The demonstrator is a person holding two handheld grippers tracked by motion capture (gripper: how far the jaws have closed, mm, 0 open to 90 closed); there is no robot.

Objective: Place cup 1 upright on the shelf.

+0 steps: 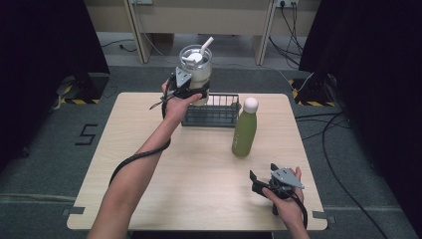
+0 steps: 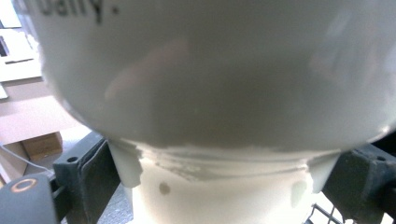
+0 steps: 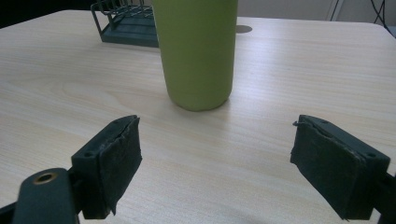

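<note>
A white tumbler (image 1: 196,67) with a clear lid and a white straw is held up in the air over the far left end of a dark wire basket (image 1: 213,111). My left gripper (image 1: 190,91) is shut on the tumbler's lower part. In the left gripper view the tumbler (image 2: 210,93) is very close, and my left gripper (image 2: 224,191) presses its narrow base from both sides. A green bottle (image 1: 244,130) with a white cap stands upright right of the basket. My right gripper (image 1: 263,174) rests open near the table's front right, facing the bottle (image 3: 196,51), with nothing between its pads (image 3: 125,154).
The light wooden table (image 1: 149,164) has free room at its left and front. The wire basket (image 3: 126,23) sits at the far middle. Beyond the table are desk legs, cables on the floor and dark curtains on both sides.
</note>
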